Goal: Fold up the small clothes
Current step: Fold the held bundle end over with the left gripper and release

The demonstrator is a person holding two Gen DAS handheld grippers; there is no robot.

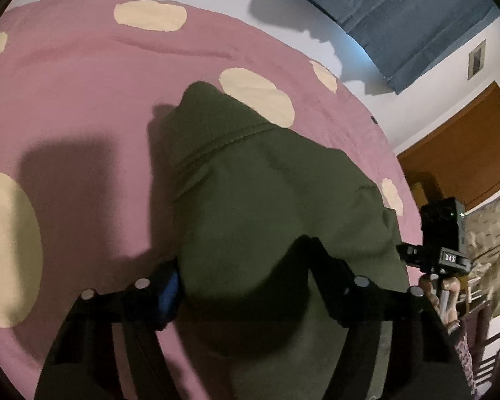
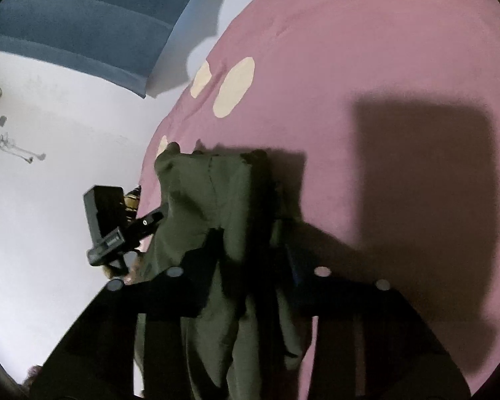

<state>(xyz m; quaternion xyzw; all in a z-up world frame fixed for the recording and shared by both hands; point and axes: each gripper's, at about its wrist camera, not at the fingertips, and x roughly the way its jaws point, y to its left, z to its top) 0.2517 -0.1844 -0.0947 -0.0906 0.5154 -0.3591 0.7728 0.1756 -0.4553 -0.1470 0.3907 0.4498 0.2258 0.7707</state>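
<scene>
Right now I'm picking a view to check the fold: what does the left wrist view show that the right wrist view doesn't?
Only the left wrist view shows the stitched seam across the green garment, a wooden door and the right claw's body. Only the right wrist view shows a wall rack and the garment bunched between the right claw fingers. Both show the pink spotted bedcover and blue fabric.

A bed (image 1: 83,100) under a mauve cover with cream spots stood against a white wall (image 2: 66,116), where a blue fabric panel (image 1: 400,10) hung above it, a brown wooden door (image 1: 466,140) showed to one side, and hard shadows fell across the cover.
</scene>
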